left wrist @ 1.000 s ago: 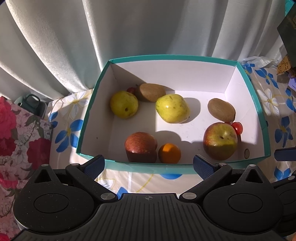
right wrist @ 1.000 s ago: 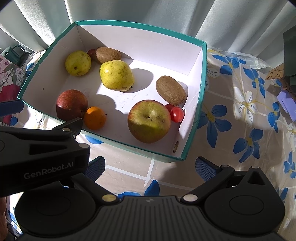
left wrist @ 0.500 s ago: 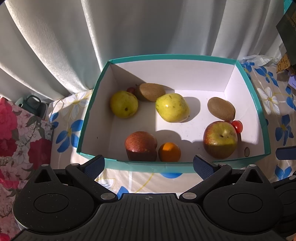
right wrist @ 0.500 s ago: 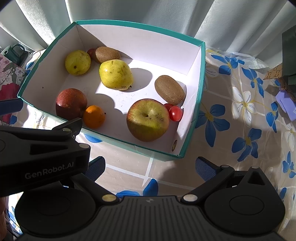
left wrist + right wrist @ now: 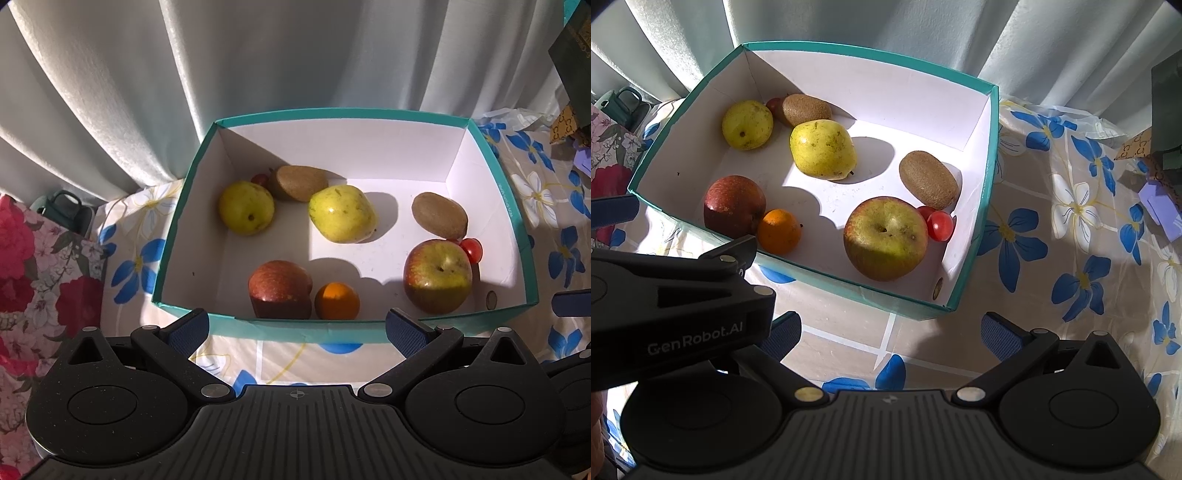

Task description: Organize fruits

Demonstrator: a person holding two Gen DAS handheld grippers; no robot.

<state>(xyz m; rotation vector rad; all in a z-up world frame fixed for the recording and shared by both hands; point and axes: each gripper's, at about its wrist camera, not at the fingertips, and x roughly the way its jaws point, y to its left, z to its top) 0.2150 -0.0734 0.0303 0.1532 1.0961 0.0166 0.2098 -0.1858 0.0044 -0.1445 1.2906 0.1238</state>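
A teal-rimmed white box (image 5: 517,229) (image 5: 988,155) holds the fruit. Inside lie two yellow pears (image 5: 341,214) (image 5: 822,149), two kiwis (image 5: 439,216) (image 5: 929,181), a red apple (image 5: 280,290) (image 5: 733,206), a green-red apple (image 5: 437,280) (image 5: 884,236), a small orange (image 5: 337,301) (image 5: 778,230) and cherry tomatoes (image 5: 471,248) (image 5: 940,225). My left gripper (image 5: 297,328) stands open just before the box's near wall, nothing between its fingers. My right gripper (image 5: 890,330) is open too, over the cloth near the box's front right corner. The left gripper's body (image 5: 676,306) fills the left of the right wrist view.
A flowered tablecloth (image 5: 1052,229) covers the table, with a pale curtain (image 5: 258,55) close behind the box. A floral bag (image 5: 40,280) and a green object (image 5: 62,208) sit at the left; a dark box (image 5: 1167,118) and a purple item (image 5: 1161,206) at the right.
Both views have shifted slightly; the box sits a little more to the left in the right wrist view. The fruit has not moved and both grippers stay open.
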